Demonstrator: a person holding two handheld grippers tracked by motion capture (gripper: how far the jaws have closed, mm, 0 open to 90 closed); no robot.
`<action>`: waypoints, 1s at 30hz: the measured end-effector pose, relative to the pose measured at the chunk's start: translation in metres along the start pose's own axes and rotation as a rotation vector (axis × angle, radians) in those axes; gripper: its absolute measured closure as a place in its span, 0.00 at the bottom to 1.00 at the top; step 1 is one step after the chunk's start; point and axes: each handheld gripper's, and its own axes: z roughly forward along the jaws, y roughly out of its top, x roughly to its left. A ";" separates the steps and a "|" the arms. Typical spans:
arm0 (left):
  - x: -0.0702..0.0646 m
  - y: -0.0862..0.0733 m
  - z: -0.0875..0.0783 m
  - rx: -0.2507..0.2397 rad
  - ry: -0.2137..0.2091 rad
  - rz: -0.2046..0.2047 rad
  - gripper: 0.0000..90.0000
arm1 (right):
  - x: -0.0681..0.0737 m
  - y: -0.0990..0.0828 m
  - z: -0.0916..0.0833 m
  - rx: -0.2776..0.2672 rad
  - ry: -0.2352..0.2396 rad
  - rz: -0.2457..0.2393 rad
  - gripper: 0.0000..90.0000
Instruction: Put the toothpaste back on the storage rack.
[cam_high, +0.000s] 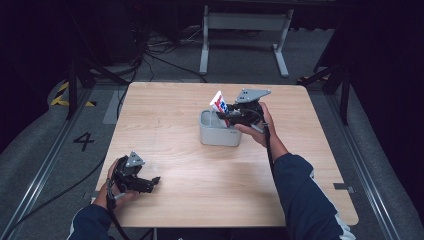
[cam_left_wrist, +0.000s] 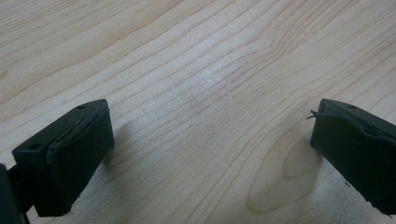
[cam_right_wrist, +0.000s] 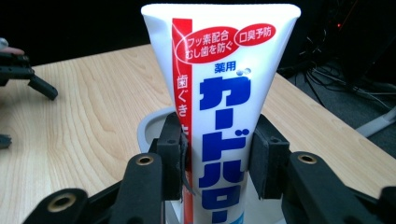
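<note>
A white toothpaste tube (cam_right_wrist: 219, 88) with red and blue print stands upright, crimped end up, its lower part inside a grey cup (cam_right_wrist: 148, 128). My right gripper (cam_right_wrist: 218, 158) is shut on the tube's middle, jaws pressing both sides. From above, the tube (cam_high: 219, 103) pokes out of the grey cup (cam_high: 218, 134) at the table's centre, with the right gripper (cam_high: 235, 113) beside it. My left gripper (cam_high: 150, 183) rests near the front left edge, open, with only bare wood between its pads (cam_left_wrist: 70, 154).
The light wooden table (cam_high: 170, 115) has free room all around the cup. A white desk frame (cam_high: 245, 30) and cables lie on the dark floor behind. The left gripper (cam_right_wrist: 23, 74) shows far off across the table in the right gripper view.
</note>
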 end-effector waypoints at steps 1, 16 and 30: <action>0.000 0.000 0.000 0.000 0.000 0.000 0.00 | 0.000 -0.001 0.000 0.011 -0.002 -0.004 0.69; 0.000 0.000 0.000 0.001 0.001 -0.003 0.00 | -0.001 -0.016 -0.001 0.115 -0.007 -0.007 0.67; 0.000 0.000 0.000 0.002 0.001 0.000 0.00 | -0.004 -0.022 -0.010 0.116 -0.006 0.018 0.65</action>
